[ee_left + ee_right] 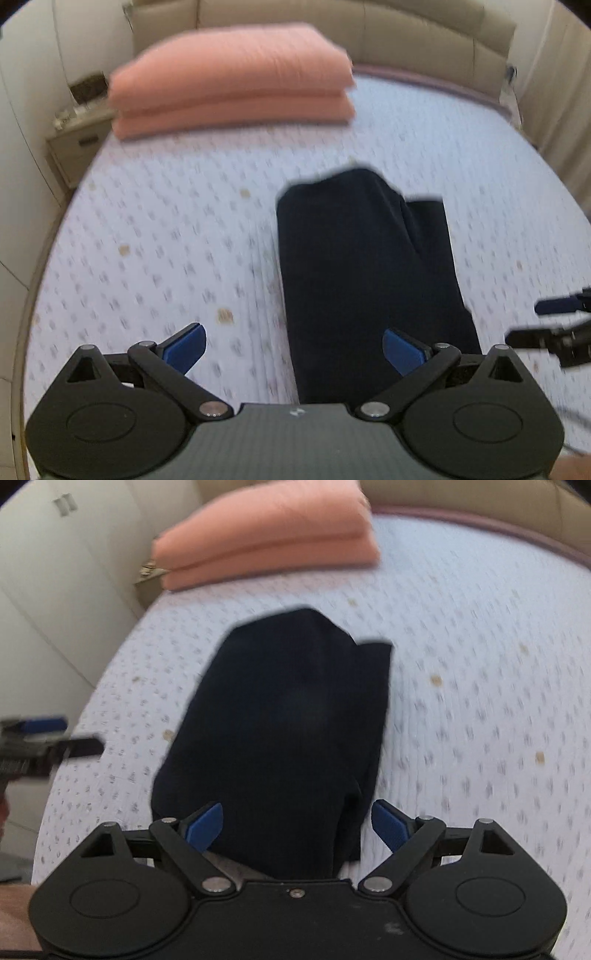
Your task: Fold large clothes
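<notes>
A dark navy garment (365,266) lies folded into a long narrow strip on the patterned bed sheet (166,240); it also shows in the right wrist view (288,731). My left gripper (293,349) is open and empty, above the sheet at the garment's near left edge. My right gripper (297,825) is open and empty, straddling the garment's near end. The right gripper also shows at the right edge of the left wrist view (554,325), and the left gripper at the left edge of the right wrist view (48,738).
Two stacked pink pillows (232,77) lie at the head of the bed, also in the right wrist view (266,535). A beige headboard (424,40) runs behind them. A nightstand (74,144) stands left of the bed, beside white wardrobe doors (55,572).
</notes>
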`<state>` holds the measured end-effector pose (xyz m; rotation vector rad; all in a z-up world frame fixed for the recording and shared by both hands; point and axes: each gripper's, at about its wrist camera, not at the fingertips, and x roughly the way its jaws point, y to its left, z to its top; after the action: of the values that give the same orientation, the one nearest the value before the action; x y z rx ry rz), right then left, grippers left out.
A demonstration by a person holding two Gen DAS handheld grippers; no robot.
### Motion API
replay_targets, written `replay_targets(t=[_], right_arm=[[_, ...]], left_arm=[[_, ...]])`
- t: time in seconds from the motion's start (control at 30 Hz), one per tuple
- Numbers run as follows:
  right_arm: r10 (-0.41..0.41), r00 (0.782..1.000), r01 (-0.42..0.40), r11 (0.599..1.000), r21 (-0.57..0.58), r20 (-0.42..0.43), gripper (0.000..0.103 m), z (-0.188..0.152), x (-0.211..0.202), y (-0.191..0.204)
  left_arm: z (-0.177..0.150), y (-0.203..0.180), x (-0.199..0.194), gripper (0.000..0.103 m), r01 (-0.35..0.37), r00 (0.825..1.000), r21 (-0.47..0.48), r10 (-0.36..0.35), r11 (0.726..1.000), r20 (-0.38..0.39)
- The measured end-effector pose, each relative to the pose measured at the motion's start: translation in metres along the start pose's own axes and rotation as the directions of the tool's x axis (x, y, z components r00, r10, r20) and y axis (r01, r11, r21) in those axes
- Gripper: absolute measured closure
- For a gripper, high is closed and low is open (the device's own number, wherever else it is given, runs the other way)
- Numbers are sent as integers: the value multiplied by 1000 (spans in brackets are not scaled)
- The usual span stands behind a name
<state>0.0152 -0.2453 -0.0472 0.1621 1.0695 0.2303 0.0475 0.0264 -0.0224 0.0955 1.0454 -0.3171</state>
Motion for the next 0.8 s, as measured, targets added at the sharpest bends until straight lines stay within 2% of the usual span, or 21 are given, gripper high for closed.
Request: replay_targets(t=[0.07,0.17,0.33,0.57,0.8], right_arm=[[-42,999,42,999,-5,-2,0,-3,6,-1],[-69,998,69,997,-21,-6,0,-5,8,3],[-38,999,38,998,-49,-5,0,-5,5,8],[-30,999,30,998,-63,-12,0,-6,9,10],[-23,1000,22,997,-69,-16,0,-6,9,11]], left_arm=[[-3,8,5,0,-28,999,-54,26,998,-33],[-8,20,4,0,-47,998,-109,43,993,-40],[-11,13,7,0,-34,997,-60,30,998,-64],[-10,0,4,0,-22,999,12,23,1000,-42],[-10,2,5,0,-12,999,6,12,1000,-48]])
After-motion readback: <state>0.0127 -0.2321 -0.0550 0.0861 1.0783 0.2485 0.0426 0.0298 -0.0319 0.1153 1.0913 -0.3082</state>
